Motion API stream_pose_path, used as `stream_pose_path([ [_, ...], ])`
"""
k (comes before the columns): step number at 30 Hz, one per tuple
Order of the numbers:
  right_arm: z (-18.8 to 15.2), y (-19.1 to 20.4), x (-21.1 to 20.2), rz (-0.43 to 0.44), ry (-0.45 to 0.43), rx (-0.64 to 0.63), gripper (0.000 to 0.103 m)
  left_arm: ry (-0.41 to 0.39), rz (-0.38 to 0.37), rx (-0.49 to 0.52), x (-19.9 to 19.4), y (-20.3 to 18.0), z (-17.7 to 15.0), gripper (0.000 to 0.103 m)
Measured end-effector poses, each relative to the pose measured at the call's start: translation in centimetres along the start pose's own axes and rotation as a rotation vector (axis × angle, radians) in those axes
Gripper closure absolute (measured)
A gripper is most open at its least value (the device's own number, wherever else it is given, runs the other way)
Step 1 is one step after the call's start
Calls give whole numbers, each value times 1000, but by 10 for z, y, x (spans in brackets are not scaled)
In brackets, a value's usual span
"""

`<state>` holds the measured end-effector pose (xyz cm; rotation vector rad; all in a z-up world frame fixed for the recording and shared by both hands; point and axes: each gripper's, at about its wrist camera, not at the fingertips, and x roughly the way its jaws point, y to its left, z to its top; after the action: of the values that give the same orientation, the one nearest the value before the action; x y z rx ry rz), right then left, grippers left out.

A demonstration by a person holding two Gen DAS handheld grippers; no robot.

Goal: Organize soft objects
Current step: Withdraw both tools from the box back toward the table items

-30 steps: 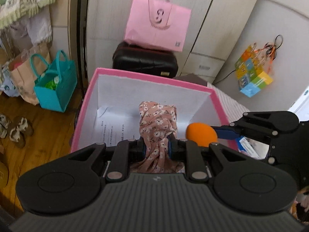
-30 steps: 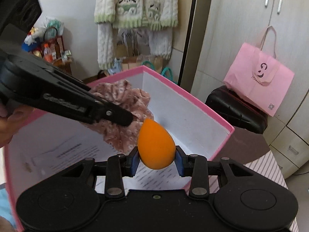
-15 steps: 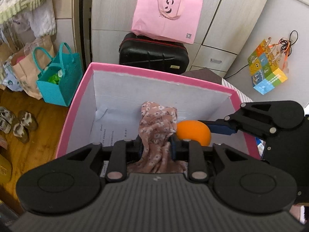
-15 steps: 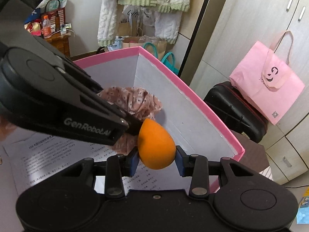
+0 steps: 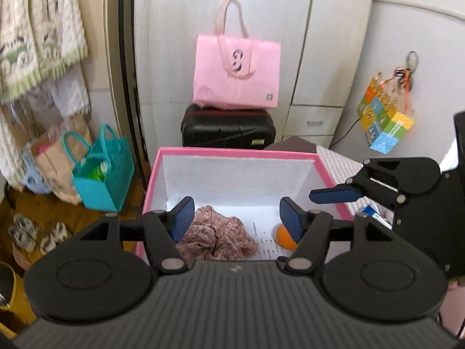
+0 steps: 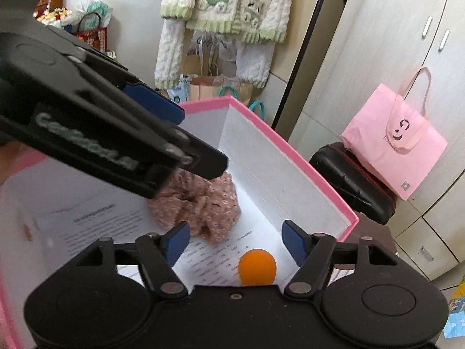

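Scrunchie [image 6: 194, 203], crumpled floral, and smooth orange sponge [image 6: 257, 266] lie beneath both just-opened, empty tongs.

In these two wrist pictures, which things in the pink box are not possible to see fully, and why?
- Round orange sponge: left wrist view, partly hidden behind a left gripper finger.
- Floral pink fabric scrunchie: right wrist view, its top is covered by the left gripper.
- Printed paper sheet: text too small and blurred.
- Pink-rimmed white box: its near side is cut off by the right gripper body.
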<state>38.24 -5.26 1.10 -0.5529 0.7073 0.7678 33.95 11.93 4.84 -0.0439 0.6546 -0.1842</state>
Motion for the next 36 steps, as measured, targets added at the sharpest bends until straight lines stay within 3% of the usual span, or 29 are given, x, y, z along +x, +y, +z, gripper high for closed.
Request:
stream_pose_path([
  [10,-16,28,-66,-31,-14,44,27,-76,-56,150,-94,-18,-22,37],
  [16,-27,46,-105,-21,-40,73,27,-99,-109,180,-137,-27,-36,36],
  [22,-43,62,-141,-26,-81,101,26,-45,-239,156,-161,-32,-48,35],
  [27,-66,70,-175,-39,-106,129,26,-55,-247,169,-179,-41,-62,34],
  [36,-139,69,-231,-77,-161,222,24,9,-297,225,-185,-75,-94,34],
])
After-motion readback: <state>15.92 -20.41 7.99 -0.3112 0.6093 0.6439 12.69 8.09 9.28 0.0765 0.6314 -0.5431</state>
